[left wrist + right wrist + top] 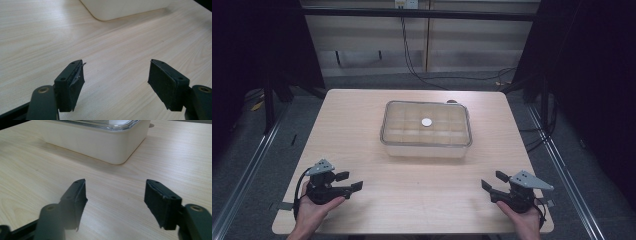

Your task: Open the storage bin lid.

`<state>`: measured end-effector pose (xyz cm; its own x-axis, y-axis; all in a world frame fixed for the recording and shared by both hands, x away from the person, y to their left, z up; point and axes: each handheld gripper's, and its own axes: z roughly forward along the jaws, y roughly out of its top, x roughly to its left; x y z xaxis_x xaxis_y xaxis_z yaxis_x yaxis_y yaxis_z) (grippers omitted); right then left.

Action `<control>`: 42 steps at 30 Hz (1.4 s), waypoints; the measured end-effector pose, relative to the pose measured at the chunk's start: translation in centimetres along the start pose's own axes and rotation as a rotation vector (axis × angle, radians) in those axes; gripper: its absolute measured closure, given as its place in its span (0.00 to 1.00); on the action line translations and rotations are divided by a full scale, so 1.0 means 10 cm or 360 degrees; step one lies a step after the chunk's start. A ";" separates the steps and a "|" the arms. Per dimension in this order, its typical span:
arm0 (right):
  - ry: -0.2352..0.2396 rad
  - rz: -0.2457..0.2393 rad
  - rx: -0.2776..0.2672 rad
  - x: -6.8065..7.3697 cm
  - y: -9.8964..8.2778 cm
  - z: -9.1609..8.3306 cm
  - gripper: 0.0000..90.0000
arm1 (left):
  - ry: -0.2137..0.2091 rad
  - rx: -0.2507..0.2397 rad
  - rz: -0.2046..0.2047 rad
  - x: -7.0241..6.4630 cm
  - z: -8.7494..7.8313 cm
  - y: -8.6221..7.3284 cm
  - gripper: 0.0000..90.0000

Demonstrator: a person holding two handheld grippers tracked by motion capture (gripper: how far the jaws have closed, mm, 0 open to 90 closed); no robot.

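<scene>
While lidded box point(426, 131) sits mid-table | both hand-held grippers gape, empty.

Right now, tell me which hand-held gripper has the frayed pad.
The left hand-held gripper: the pad on its left-side jaw peels at the top edge, a loose flap sticking up. The right hand-held gripper's pads show no such flap.

- box point(125, 8) is cut off by the top edge in the left gripper view, one rounded corner showing; in the right gripper view its lid point(105, 123) runs off the top
- small round thing point(426, 122) on the lid in the high view is too small to identify
- compartments under the lid look hazy; contents cannot be told
- person's forearms are cut off at the bottom edge
</scene>
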<state>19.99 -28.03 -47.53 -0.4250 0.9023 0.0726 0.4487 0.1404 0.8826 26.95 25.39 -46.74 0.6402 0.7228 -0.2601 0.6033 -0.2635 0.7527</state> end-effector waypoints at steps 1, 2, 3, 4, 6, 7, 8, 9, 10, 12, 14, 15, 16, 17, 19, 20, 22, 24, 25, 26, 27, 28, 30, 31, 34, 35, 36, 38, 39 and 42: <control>0.0000 0.0000 0.0000 0.00 0.00 0.00 0.38 | 0.0000 0.0000 0.0000 0.00 0.00 0.00 0.32; 0.0010 0.0009 -0.0046 0.02 0.02 -0.01 0.37 | -0.0001 0.0006 -0.0004 0.01 0.00 0.00 0.32; 0.0010 0.0009 -0.0046 0.02 0.02 -0.01 0.37 | -0.0001 0.0006 -0.0004 0.01 0.00 0.00 0.32; 0.0012 0.0020 -0.0062 0.03 0.03 -0.02 0.37 | 0.0001 0.0004 -0.0008 0.02 0.00 0.00 0.32; 0.0033 0.0041 -0.0069 0.04 0.03 -0.03 0.37 | -0.0006 -0.0012 -0.0016 0.02 0.00 0.00 0.33; 0.0033 0.0041 -0.0069 0.04 0.03 -0.03 0.37 | -0.0006 -0.0012 -0.0016 0.02 0.00 0.00 0.33; 0.0040 0.0055 -0.0060 0.04 0.03 -0.03 0.37 | -0.0010 -0.0008 -0.0013 0.02 0.01 0.00 0.33; 0.0058 0.0098 -0.0023 0.02 0.03 -0.02 0.37 | -0.0011 -0.0001 -0.0003 0.02 0.02 0.01 0.33; 0.0055 0.0102 0.0017 0.02 0.03 -0.01 0.38 | -0.0023 -0.0007 -0.0022 0.03 0.04 0.02 0.33; 0.0060 0.0111 0.0024 0.02 0.03 -0.01 0.39 | -0.0033 -0.0005 -0.0032 0.03 0.05 0.02 0.33; 0.0096 0.0122 0.0048 0.03 0.07 0.01 0.44 | -0.0056 -0.0006 -0.0013 0.02 0.07 0.04 0.33; 0.0096 0.0122 0.0048 0.03 0.07 0.01 0.44 | -0.0056 -0.0006 -0.0013 0.02 0.07 0.04 0.33; 0.0122 0.0152 0.0078 0.03 0.11 0.02 0.44 | -0.0056 -0.0003 0.0017 -0.02 0.06 0.06 0.33; 0.0122 0.0152 0.0078 0.03 0.11 0.02 0.44 | -0.0056 -0.0003 0.0017 -0.02 0.06 0.06 0.33; 0.0107 0.0151 0.0086 0.04 0.15 0.02 0.45 | -0.0059 -0.0022 0.0022 -0.03 0.06 0.08 0.33; 0.0102 0.0141 0.0073 0.05 0.17 0.03 0.47 | -0.0057 -0.0038 0.0019 -0.04 0.06 0.09 0.33; 0.0142 0.0146 0.0086 0.06 0.24 0.07 0.46 | -0.0059 -0.0046 0.0025 -0.05 0.07 0.13 0.33; 0.0172 0.0144 0.0115 0.06 0.29 0.12 0.45 | -0.0048 -0.0042 0.0052 -0.05 0.07 0.15 0.34; 0.0172 0.0144 0.0115 0.06 0.29 0.12 0.45 | -0.0048 -0.0042 0.0052 -0.05 0.07 0.15 0.35; 0.0156 0.0146 0.0149 0.08 0.34 0.18 0.47 | -0.0028 -0.0042 0.0070 -0.06 0.09 0.17 0.36; 0.0156 0.0146 0.0149 0.08 0.34 0.18 0.47 | -0.0028 -0.0042 0.0070 -0.06 0.09 0.17 0.37; 0.0143 0.0142 0.0191 0.10 0.38 0.24 0.49 | -0.0015 -0.0012 0.0079 -0.05 0.12 0.19 0.37; 0.0161 0.0145 0.0184 0.11 0.41 0.26 0.49 | -0.0044 -0.0018 0.0068 -0.03 0.11 0.22 0.37; 0.0163 0.0139 0.0178 0.12 0.43 0.26 0.47 | -0.0044 -0.0018 0.0068 -0.03 0.11 0.22 0.37; 0.0178 0.0142 0.0166 0.12 0.49 0.26 0.45 | -0.0044 -0.0048 0.0073 -0.02 0.09 0.30 0.37; 0.0184 0.0139 0.0159 0.11 0.52 0.26 0.43 | -0.0036 -0.0058 0.0067 -0.02 0.10 0.33 0.37; 0.0224 0.0158 0.0117 0.07 0.58 0.28 0.39 | -0.0037 -0.0061 0.0064 -0.01 0.11 0.36 0.37; 0.0214 0.0169 0.0128 0.04 0.63 0.32 0.33 | -0.0054 -0.0057 0.0062 0.01 0.14 0.43 0.39; 0.0207 0.0170 0.0143 0.03 0.65 0.34 0.33 | -0.0066 -0.0064 0.0063 0.03 0.15 0.46 0.39; 0.0244 0.0168 0.0152 0.03 0.69 0.37 0.33 | -0.0060 -0.0058 0.0048 0.04 0.18 0.52 0.38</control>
<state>25.90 -25.31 -43.17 -0.4831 0.8423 0.2389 0.5668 0.0929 0.8186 31.21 23.18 -44.00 0.6755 0.6904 -0.2590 0.5663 -0.2607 0.7819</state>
